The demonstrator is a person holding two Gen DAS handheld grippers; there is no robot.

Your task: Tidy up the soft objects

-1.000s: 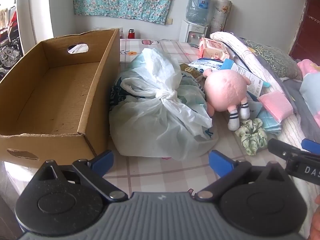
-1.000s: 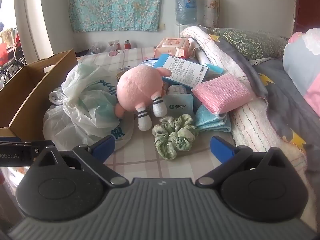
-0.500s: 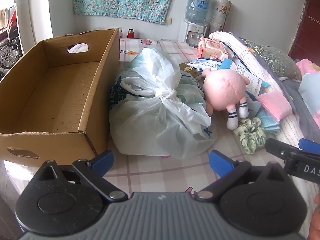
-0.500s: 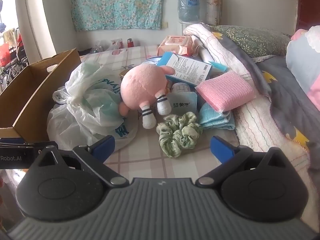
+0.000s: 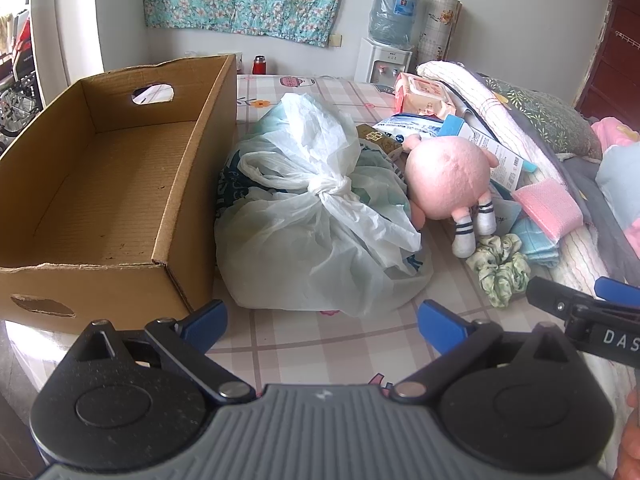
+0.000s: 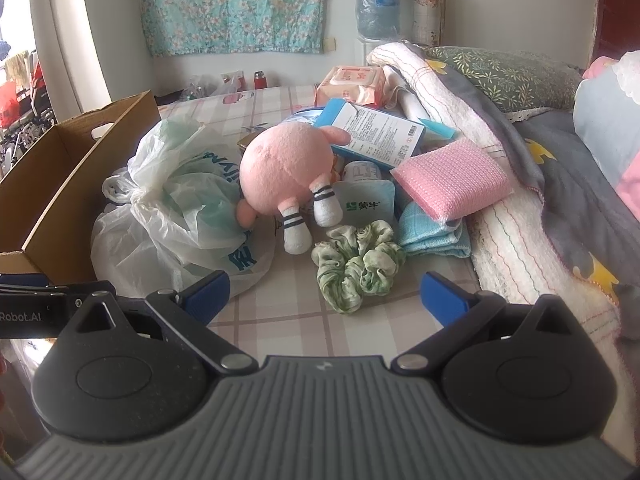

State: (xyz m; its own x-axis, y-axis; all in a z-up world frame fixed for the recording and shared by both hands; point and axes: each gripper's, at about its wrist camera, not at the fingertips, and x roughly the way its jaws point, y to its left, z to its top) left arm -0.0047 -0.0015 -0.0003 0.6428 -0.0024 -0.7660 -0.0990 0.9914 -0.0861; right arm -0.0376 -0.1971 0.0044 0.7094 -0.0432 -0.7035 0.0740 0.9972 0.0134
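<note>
Hovering low over the checked tablecloth (image 5: 304,344), left gripper (image 5: 320,322) has its jaws spread wide, nothing between them; right gripper (image 6: 325,296) likewise wide apart and empty. Cardboard box (image 5: 120,184) fills left of left-wrist frame, interior bare. Knotted plastic bag (image 5: 316,220) sits at centre, touching the box wall. Pink plush toy (image 6: 286,172) leans against the bag, frame centre. Green scrunchie (image 6: 356,264) lies just ahead of right gripper, beside folded blue cloth (image 6: 432,232) and pink sponge (image 6: 452,176).
</note>
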